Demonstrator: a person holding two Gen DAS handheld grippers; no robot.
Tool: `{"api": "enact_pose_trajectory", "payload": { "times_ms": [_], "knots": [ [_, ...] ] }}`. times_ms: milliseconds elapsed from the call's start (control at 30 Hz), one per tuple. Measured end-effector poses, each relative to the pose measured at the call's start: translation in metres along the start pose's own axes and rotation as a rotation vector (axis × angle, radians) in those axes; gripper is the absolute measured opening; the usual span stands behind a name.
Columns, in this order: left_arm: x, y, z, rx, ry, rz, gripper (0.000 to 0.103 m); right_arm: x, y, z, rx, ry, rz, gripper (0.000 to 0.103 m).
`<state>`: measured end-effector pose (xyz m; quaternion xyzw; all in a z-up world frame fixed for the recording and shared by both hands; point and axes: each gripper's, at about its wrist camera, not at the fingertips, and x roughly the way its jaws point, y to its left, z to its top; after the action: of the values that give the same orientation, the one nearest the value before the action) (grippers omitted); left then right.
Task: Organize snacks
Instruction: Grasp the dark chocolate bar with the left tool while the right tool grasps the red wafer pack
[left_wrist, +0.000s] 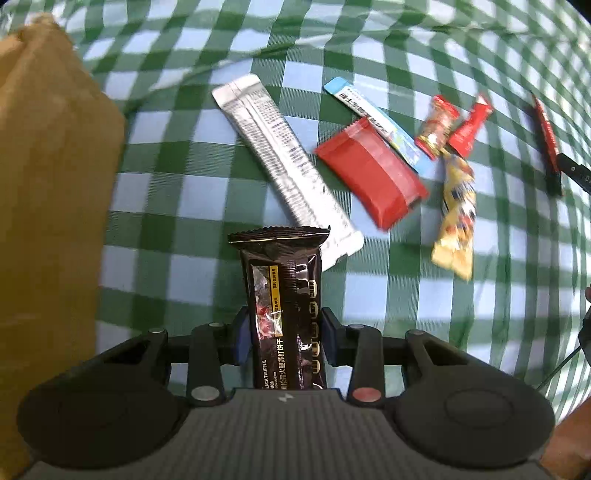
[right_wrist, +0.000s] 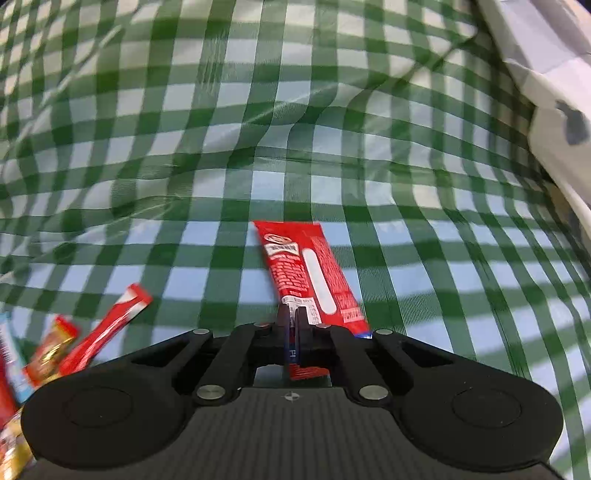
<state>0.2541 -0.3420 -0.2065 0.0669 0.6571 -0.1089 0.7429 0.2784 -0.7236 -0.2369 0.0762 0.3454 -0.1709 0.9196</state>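
- A green-and-white checked cloth is spread over the surface, creased in places.
- A brown paper bag is seen at the left edge of the left wrist view.
- A black cracker pack is gripped by the left gripper, its pads pressed on both sides, its crimped end pointing away.
- A long silver stick pack lies on the cloth, its near end just behind the black pack.
- A red bar lies beside it, overlapping a blue-and-white sachet.
- A yellow packet and two small red packets lie just right of these.
- A red sachet is pinched at its near end by the closed right gripper, well apart from the pile.
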Motion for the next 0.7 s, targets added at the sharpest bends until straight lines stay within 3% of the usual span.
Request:
{"api": "enact_pose_trajectory", "payload": {
  "times_ms": [167,467,600,700],
  "knots": [
    [-0.041,0.02,-0.037,0.08,-0.042,-0.032,0.042,-0.067,0.011,-0.03,0.111,-0.027,0.054,0.0],
    [-0.104,0.051,-0.086,0.128,-0.132,-0.065,0.042,-0.171,0.061,-0.089,0.285,-0.041,0.093,0.0],
    [-0.124,0.074,-0.104,0.119,-0.176,-0.05,0.043,-0.201,0.084,-0.099,0.285,-0.06,0.087,0.0],
    [-0.131,0.088,-0.112,0.102,-0.185,-0.05,0.043,-0.191,0.089,-0.107,0.286,0.001,0.028,0.004]
  ]
}}
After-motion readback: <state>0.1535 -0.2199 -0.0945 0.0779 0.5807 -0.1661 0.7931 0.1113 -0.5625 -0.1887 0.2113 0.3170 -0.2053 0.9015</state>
